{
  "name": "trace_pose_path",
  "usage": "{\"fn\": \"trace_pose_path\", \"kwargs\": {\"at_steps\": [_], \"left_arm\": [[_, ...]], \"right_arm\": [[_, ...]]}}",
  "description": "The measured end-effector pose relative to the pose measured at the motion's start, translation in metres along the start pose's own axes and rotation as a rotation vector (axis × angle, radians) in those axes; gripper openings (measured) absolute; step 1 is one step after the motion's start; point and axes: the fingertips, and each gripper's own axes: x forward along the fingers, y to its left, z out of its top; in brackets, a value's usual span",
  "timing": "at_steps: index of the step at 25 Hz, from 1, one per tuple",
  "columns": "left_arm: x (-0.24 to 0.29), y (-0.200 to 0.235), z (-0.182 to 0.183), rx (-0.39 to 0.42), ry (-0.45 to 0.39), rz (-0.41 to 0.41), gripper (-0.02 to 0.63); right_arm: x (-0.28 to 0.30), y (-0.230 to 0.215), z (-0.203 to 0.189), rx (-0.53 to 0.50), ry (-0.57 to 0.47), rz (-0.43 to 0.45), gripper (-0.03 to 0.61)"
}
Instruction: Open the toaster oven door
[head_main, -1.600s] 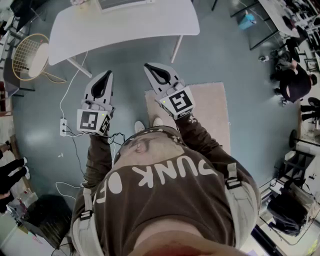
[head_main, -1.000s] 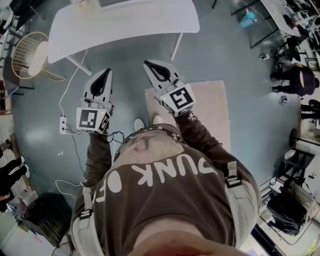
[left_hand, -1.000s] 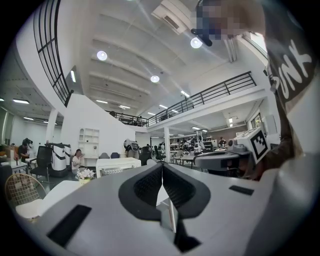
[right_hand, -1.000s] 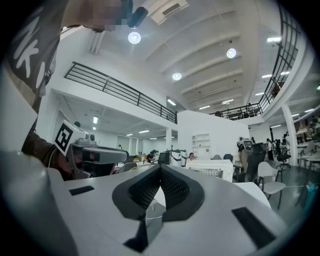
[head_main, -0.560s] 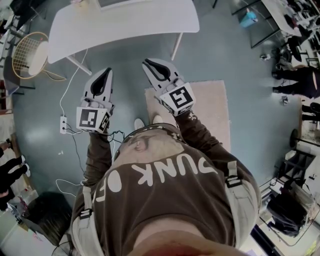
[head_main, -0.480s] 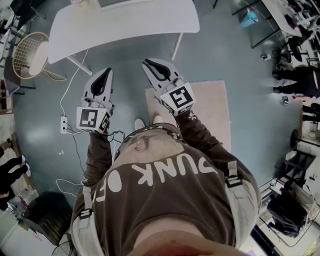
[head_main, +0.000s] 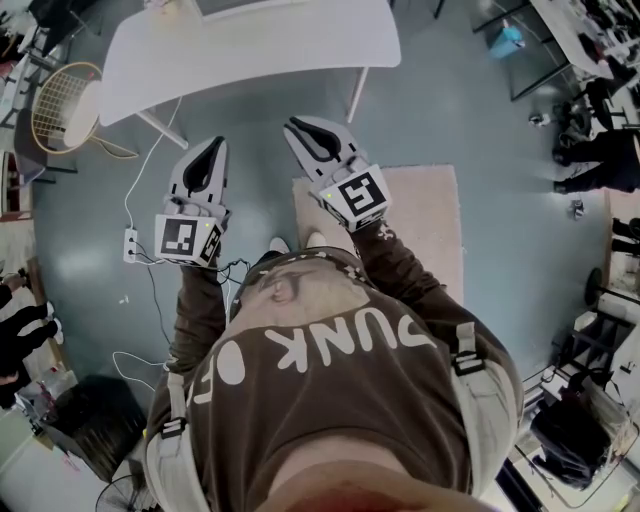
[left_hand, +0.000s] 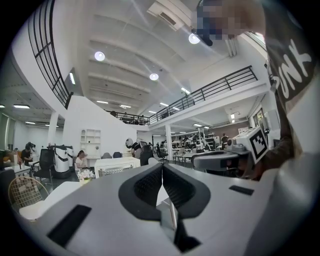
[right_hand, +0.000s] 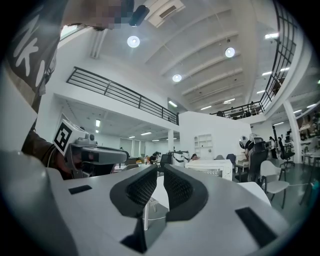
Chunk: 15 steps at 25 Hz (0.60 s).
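The white toaster oven (left_hand: 116, 165) stands on the far side of the white table (head_main: 250, 50). It also shows in the right gripper view as the toaster oven (right_hand: 210, 167), and the head view cuts it off at the top edge. Both grippers hang over the floor, short of the table and pointing toward it. My left gripper (head_main: 212, 145) (left_hand: 162, 165) is shut and empty. My right gripper (head_main: 293, 126) (right_hand: 161, 168) has its jaw tips together with nothing between them. The two grippers are side by side and apart.
A beige rug (head_main: 420, 220) lies under my feet. A power strip (head_main: 130, 245) with cables is on the floor at the left. A round wicker chair (head_main: 65, 105) stands beside the table's left end. A slanted table leg (head_main: 352, 95) is ahead of the right gripper.
Both grippers stay shut and almost still; the right one has crept slightly toward the table. The view has shifted a little, and people at the far right have moved.
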Motion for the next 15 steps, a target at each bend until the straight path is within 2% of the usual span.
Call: {"fn": "trace_pose_path", "kwargs": {"at_steps": [7,15], "left_arm": [[0.015,-0.009,-0.007,-0.006,0.017,-0.001,0.005],[0.046,0.017,-0.019,-0.023,0.020,-0.017,0.005]], "right_arm": [[-0.004,-0.018,-0.008,0.020,0.006,0.000,0.055],[0.024,-0.042,-0.021,0.019,0.044,-0.004,0.058]]}}
